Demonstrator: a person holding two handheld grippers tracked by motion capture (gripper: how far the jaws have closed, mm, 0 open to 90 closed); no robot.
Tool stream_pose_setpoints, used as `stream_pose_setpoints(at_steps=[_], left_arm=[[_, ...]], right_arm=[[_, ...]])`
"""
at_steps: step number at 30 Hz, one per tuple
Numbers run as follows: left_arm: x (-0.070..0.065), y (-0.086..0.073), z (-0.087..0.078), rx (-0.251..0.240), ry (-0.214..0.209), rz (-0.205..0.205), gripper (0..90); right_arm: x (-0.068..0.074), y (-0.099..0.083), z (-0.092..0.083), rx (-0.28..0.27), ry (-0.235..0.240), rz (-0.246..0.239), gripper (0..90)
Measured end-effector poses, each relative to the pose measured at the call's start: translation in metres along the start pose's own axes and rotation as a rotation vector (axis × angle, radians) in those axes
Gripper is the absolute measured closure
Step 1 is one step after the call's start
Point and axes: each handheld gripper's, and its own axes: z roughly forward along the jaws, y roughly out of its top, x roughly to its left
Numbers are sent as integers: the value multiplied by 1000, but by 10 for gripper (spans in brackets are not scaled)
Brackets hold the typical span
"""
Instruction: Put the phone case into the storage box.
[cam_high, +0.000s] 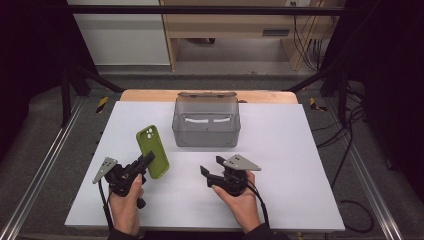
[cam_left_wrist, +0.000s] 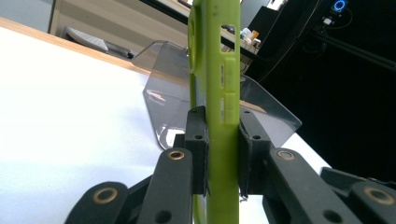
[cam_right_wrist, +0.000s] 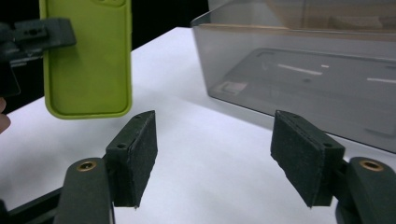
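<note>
High view, near edge of a matte white tabletop (cam_high: 280, 200): two hands grip black hinged tongs, each topped by a grey three-cornered plate. At 7 o'clock the left gripper (cam_high: 145, 162) is clamped on a lime-green, round-cornered rubbery phone case (cam_high: 153, 151), held clear of the surface and leaning toward 11 o'clock. Seen along that gripper, its foam-faced pads (cam_left_wrist: 198, 149) pinch the case's thin edge, where slot cut-outs show; the case's top runs out of frame. At 6 o'clock the right gripper (cam_high: 211, 166) holds nothing, its jaws standing apart, and the coarse, sponge-like pads (cam_right_wrist: 133, 156) bracket bare table. Its camera catches the case's smooth back (cam_right_wrist: 86, 60) at 10 o'clock, upper part cropped. Beyond, toward 12 o'clock, sits a smoky translucent plastic box (cam_high: 206, 122) with rounded corners and its lid hinged back; pale streaks show through its walls, too faint to identify. Past the table, a light wooden cabinet (cam_high: 225, 30) and cables fade into shadow.
</note>
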Motion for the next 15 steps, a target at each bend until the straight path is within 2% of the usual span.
stream_pose_setpoints(at_steps=[4,9,15], left_arm=[[-1,-2,0,13,5,16,772],[0,-2,-1,12,11,25,772],[1,0,-3,-1,22,31,772]], right_arm=[[-13,-3,-13,-19,-8,10,252],[-25,-1,-25,-28,-20,-29,194],[-38,-2,-40,-48,-52,-38,177]])
